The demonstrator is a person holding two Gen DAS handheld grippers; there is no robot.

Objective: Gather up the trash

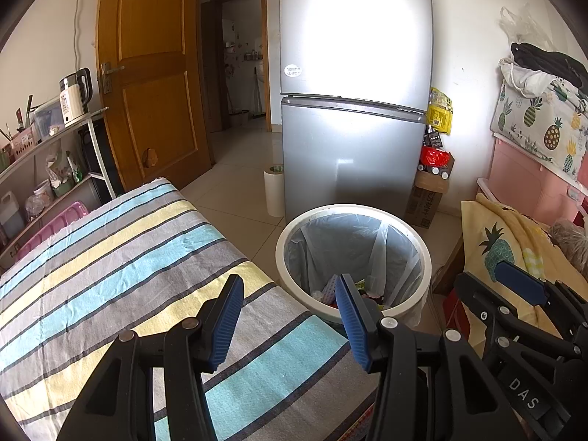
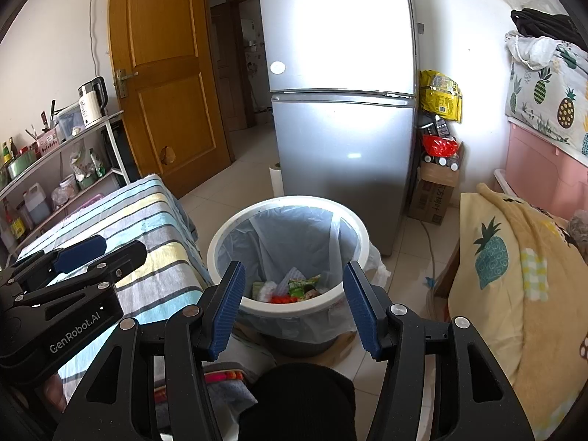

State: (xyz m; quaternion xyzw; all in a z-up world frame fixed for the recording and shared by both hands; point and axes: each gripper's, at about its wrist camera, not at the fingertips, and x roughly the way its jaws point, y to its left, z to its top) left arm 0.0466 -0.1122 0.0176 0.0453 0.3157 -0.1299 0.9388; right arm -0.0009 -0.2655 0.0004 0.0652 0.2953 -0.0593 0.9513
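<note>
Both grippers hover side by side near a white trash bin [image 2: 349, 228] that stands on the tiled floor in front of a silver fridge [image 2: 341, 139]. The bin is lined with a clear plastic bag [image 2: 294, 235], whose edge spills over the rim on the right. At the bottom of the bin lies the collected trash [image 2: 294, 288]: a green wrapper, some white crumpled pieces and something red-orange.

The right gripper [image 2: 294, 305] points down toward the near rim of the bin. Its jaws are released and spread wide, with nothing between the blue pads; through the gap the bin's rim and the trash show. Below it a black fabric object [image 2: 297, 400] fills the lower middle of the right wrist view; what it is cannot be told.

The left gripper [image 1: 290, 316] hangs over the corner of a bench covered by a striped cloth [image 1: 121, 257] in blue, yellow and grey. Its jaws are also released and empty, one pad over the cloth, the other over the near edge of the bin.

The striped bench sits just left of the bin. To the right of the bin lies a yellow blanket [image 2: 514, 294] with a pineapple print. A wooden door [image 2: 165, 73] stands open to the left of the fridge, and a shelf [image 2: 66, 154] with a kettle and bottles runs along the left wall.
</note>
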